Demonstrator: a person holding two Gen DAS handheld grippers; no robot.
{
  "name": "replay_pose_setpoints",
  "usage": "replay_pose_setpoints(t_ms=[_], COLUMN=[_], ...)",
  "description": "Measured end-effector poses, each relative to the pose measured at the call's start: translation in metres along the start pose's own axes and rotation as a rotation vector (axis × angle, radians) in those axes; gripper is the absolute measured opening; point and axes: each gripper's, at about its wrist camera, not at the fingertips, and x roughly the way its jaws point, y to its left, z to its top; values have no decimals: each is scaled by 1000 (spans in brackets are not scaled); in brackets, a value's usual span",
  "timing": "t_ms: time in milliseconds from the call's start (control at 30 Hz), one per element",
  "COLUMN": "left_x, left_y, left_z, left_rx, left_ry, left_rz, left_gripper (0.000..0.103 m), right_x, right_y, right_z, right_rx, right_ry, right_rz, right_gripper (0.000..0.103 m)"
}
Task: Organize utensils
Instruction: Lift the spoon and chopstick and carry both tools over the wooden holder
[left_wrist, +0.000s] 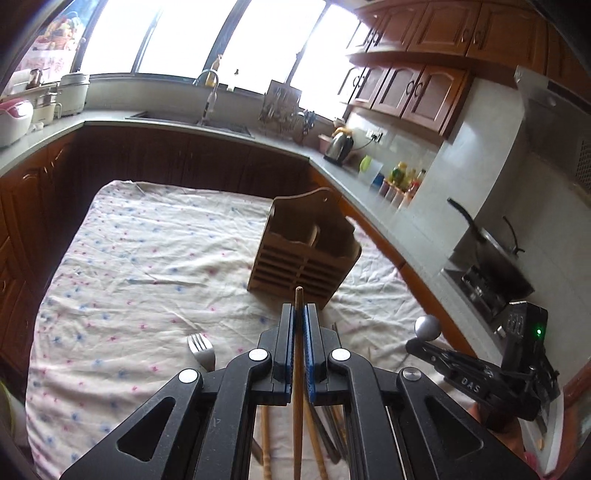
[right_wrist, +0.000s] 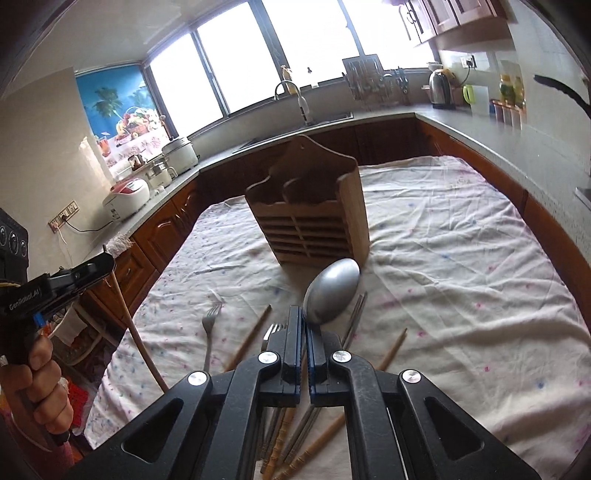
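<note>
A wooden slatted utensil holder (left_wrist: 304, 254) stands upright on the cloth-covered table (left_wrist: 140, 258); it also shows in the right wrist view (right_wrist: 314, 218). My left gripper (left_wrist: 298, 314) is shut on a wooden chopstick (left_wrist: 298, 369), held above the table just short of the holder. My right gripper (right_wrist: 304, 325) is shut on a metal spoon (right_wrist: 332, 290), its bowl pointing at the holder. In the left wrist view the right gripper (left_wrist: 480, 373) and the spoon (left_wrist: 427, 326) appear at the right. Loose chopsticks (right_wrist: 251, 338) and forks (right_wrist: 209, 325) lie below.
A fork (left_wrist: 202, 350) lies on the floral cloth at my left. Kitchen counters wrap around the table, with a sink (left_wrist: 207, 118), a kettle (left_wrist: 338, 146), a stove with a pan (left_wrist: 491, 258) and rice cookers (right_wrist: 125, 195).
</note>
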Motion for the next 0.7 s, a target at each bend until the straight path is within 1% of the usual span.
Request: replay_pose_setpoints(t_ms=[167,333,500,700], left_x=[-11,-23,-26,-31], left_y=[-5,-7,-11,-17], left_z=[-12,-10,-1,3], left_rx=[11,13,16,46], left_ry=[-18,-39,-67,-109], left_rz=[-8,-12,-13,6], left_gripper=[3,3,3,3], right_x=[-9,-15,-18,-20], right_y=[5,4,1,-2], right_z=[3,9,14,20], right_rx=[-15,-17,-18,-16], right_ry=[-26,-51,-69,-86], right_rz=[-4,-9,-17,-26], right_gripper=[2,2,2,2])
